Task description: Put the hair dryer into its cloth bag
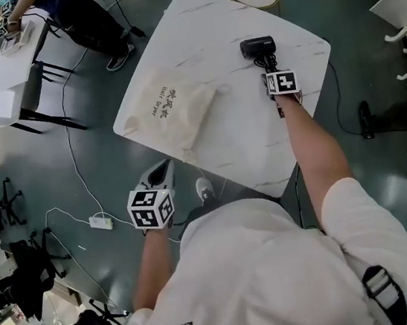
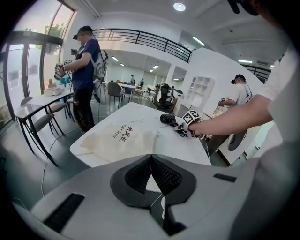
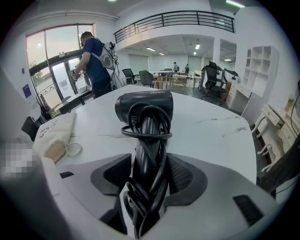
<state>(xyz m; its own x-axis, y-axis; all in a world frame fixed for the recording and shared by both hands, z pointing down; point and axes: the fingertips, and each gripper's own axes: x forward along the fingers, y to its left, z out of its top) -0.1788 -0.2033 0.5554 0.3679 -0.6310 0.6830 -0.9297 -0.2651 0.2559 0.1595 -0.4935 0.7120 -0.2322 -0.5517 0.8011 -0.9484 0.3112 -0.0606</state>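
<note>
Black hair dryer (image 3: 144, 107) handle clamped btwn right gripper (image 3: 149, 161) fingers; left gripper (image 2: 151, 158) fingers shut, empty.

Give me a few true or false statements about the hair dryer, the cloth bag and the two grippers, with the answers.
1. The hair dryer is already inside the cloth bag. False: it lies on the table, apart from the bag.
2. The left gripper has its jaws shut on nothing. True.
3. The cord is wound round the dryer's handle. True.
4. The right gripper is over the bag. False: its jaws are on the dryer's handle.
</note>
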